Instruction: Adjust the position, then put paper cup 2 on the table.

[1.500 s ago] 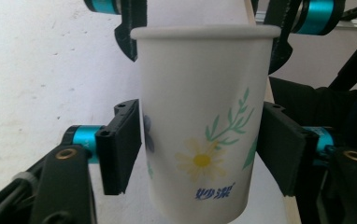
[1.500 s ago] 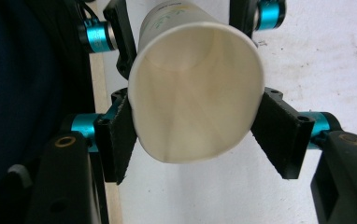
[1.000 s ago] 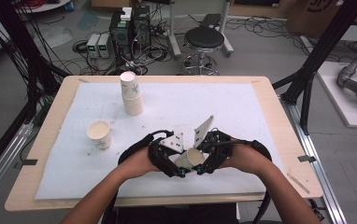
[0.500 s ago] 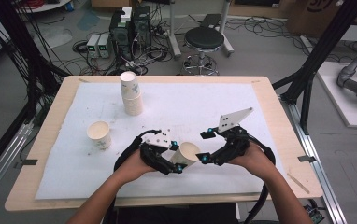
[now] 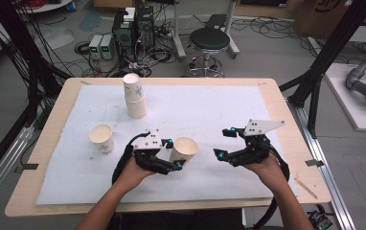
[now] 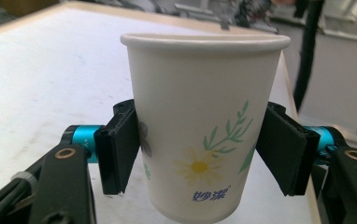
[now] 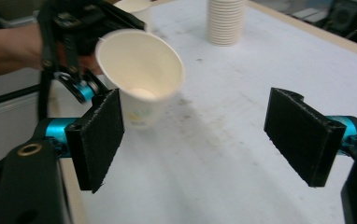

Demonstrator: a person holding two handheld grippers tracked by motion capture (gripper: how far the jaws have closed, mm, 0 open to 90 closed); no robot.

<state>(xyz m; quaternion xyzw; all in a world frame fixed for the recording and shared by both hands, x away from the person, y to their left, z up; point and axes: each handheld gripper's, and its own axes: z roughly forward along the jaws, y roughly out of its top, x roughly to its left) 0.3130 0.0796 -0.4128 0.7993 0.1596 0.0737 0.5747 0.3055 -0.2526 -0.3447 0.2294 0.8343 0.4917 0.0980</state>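
The left gripper (image 5: 173,154) is clamping a flowered paper cup (image 5: 184,149) between its two black pads (image 6: 119,144), one pressing on each side of the cup's wall. Its jaws have just been easing a little wider, with the cup between them and both pads touching it. The cup is standing upright in that grip, mouth up, and it looks to be held slightly above the white mat (image 5: 210,110), though the left gripper view is cropped too tightly at the cup's base to be sure.

The right gripper (image 5: 222,143) is spread wide with nothing between its pads (image 7: 97,140); its jaws have just been opening, and they are now standing clear of the cup, off to the cup's right in the high view. In the right gripper view the cup (image 7: 141,79) is sitting beyond the pads, tilted in that camera's frame.

To the left of the held cup, a single paper cup (image 5: 101,138) is standing upright on the mat. Beyond the held cup, toward the far edge of the table (image 5: 277,96), a stack of cups (image 5: 134,96) is standing.
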